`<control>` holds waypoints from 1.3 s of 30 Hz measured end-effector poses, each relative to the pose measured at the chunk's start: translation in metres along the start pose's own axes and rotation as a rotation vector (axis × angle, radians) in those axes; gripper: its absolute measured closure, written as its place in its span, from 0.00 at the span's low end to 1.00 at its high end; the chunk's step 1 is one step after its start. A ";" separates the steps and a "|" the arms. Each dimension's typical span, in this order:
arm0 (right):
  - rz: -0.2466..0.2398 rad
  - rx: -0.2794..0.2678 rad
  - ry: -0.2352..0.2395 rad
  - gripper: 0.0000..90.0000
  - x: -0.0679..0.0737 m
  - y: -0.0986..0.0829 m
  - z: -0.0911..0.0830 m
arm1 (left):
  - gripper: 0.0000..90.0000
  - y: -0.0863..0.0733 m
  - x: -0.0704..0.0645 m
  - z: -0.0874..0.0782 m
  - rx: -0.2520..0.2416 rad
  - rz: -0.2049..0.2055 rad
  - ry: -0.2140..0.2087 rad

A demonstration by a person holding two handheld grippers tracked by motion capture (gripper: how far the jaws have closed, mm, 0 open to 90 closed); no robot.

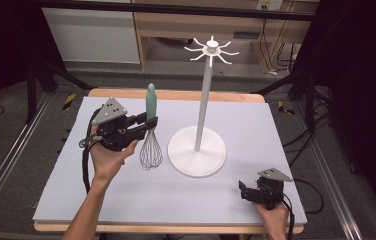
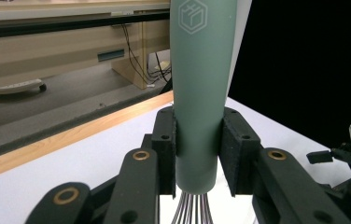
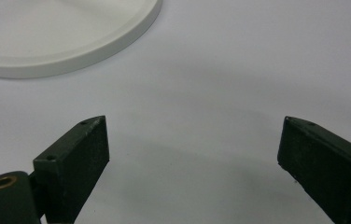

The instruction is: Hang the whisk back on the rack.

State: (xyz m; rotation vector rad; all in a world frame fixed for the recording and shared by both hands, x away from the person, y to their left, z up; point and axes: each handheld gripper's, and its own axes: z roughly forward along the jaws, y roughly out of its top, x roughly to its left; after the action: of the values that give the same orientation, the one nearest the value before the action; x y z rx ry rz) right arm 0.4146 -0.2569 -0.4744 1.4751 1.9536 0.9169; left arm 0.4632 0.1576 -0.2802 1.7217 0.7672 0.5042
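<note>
Green silicone or plastic covers the handle of the whisk (image 1: 150, 131), which stands upright over the white mat (image 1: 101, 200), handle up and wire cage down, left of the white stand (image 1: 196, 150). Whether the cage tips rest on the mat or hang just above it cannot be told from the high view.

Left gripper (image 1: 143, 124): closed on the whisk. The left gripper view shows both pads pressed flat against opposite sides of the handle (image 2: 198, 98), low down, just above where the wires (image 2: 190, 211) emerge. Grip appears square and centred.

Right gripper (image 1: 243, 190): jaws spread wide, holding nothing. It sits at the near right corner of the mat, well apart from the whisk. The right gripper view shows bare mat between the pads, with the rim of the stand's base (image 3: 75, 51) ahead.

Handling assessment: the whisk is judged light. The handle is stiff, smooth and tapered, so it could slide or pivot under a loose hold. The wire cage is springy and would deform if squeezed; it is not a suitable place to grip. The present hold on the lower handle is the sound one, keeping the top end free for hanging on the stand's hooks (image 1: 211, 50), if that is intended.
</note>
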 end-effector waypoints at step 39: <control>0.007 -0.001 -0.007 0.11 -0.001 0.001 0.000 | 0.77 0.056 -0.020 0.024 -0.026 0.047 -0.042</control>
State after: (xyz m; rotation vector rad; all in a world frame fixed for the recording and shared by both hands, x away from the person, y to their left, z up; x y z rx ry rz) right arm 0.4153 -0.2574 -0.4733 1.4840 1.9437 0.9139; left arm 0.4783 0.1180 -0.2319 1.7239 0.6885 0.5071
